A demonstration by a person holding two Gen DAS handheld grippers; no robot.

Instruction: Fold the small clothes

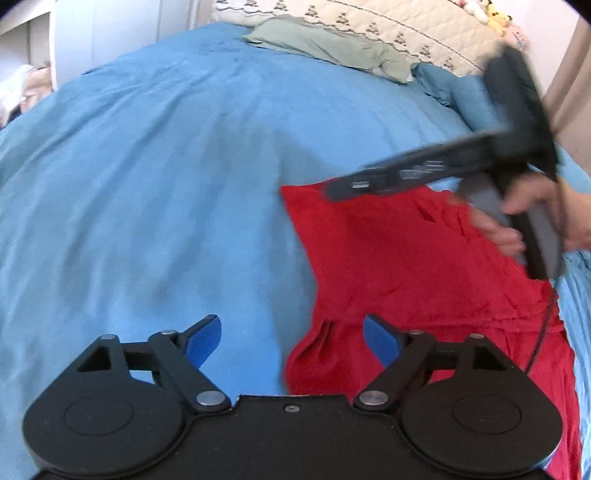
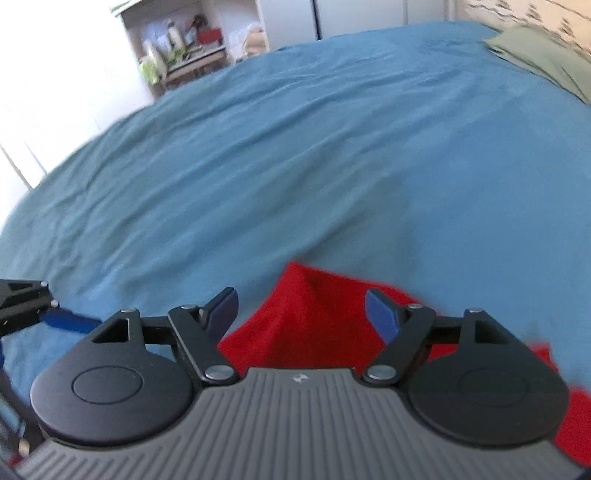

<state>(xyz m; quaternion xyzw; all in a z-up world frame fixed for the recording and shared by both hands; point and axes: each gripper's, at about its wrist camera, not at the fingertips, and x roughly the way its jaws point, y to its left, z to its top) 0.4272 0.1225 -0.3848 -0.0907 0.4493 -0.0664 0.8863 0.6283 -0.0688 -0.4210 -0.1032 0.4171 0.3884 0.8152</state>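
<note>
One garment: a red garment [image 1: 424, 266] lies flat on the bed, right of centre in the left wrist view, with a gathered hem at its near edge.
Bed cover: one blue sheet [image 1: 147, 184] spreads under the garment and fills most of both views.
Left tool [image 1: 291, 339]: released, two blue pads apart; nothing is between them, and the garment's near left edge lies below the right pad.
Right tool [image 2: 301, 312]: released, two blue pads apart above a raised corner of the garment [image 2: 306, 310], not pressing it.
Hand: one hand [image 1: 517, 221] grips the right tool's handle, blurred.
Pillows: one green pillow [image 1: 325, 46] and one patterned cream pillow [image 1: 388, 22] at the bed's far end.
Shelf: one cluttered shelf unit [image 2: 188, 40], far left.
</note>
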